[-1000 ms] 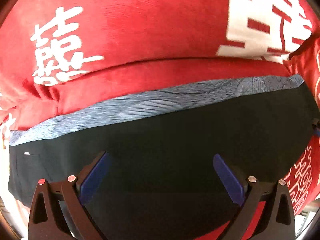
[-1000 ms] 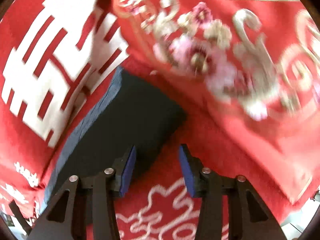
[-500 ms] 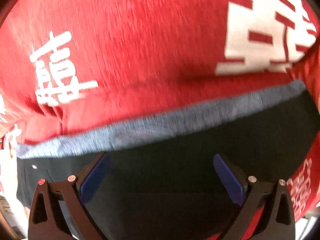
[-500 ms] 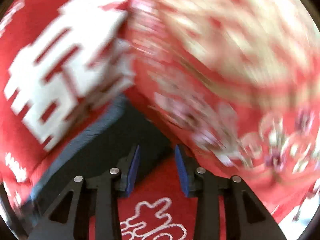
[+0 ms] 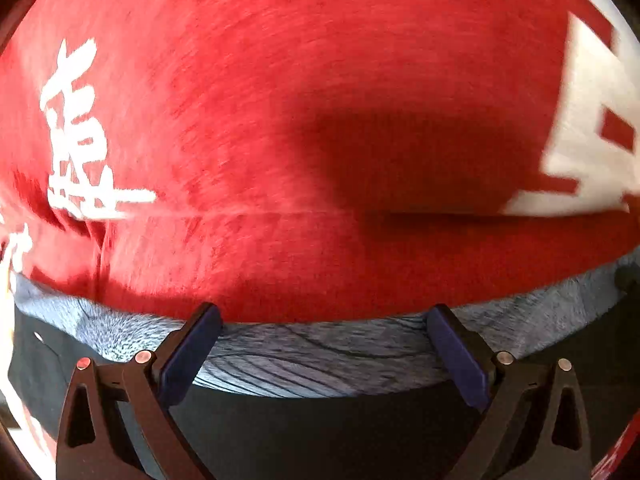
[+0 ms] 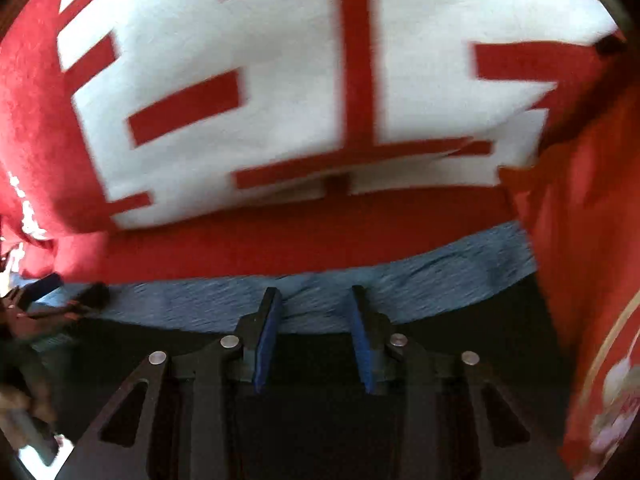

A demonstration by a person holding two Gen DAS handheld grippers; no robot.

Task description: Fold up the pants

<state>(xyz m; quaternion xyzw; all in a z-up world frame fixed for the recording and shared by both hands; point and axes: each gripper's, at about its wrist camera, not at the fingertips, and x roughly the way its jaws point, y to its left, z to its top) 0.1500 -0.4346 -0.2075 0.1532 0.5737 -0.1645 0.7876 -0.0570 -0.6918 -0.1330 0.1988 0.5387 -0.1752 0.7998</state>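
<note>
Folded black pants [image 5: 320, 432] with a grey-blue waistband [image 5: 320, 356] lie on a red blanket [image 5: 280, 120]. My left gripper [image 5: 323, 314] hovers wide open over the waistband's far edge, its pads clear of the cloth. In the right wrist view my right gripper [image 6: 315, 292] stands over the same waistband [image 6: 440, 276], farther along the pants [image 6: 460, 344]. Its jaws are narrow and closing, a small ridge of waistband cloth sits between the tips, and no firm pinch shows. The left gripper [image 6: 66, 290] appears at that view's left edge.
The red blanket [image 6: 280, 236] carries a large white character [image 6: 280, 60] just beyond the waistband and smaller white characters [image 5: 76, 132] at the left. A second red cloth with embroidery [image 6: 592, 240] rises along the right side of the pants.
My left gripper slid forward from the black cloth to the waistband edge. My right gripper rolled and swept from the pants' corner onto the waistband.
</note>
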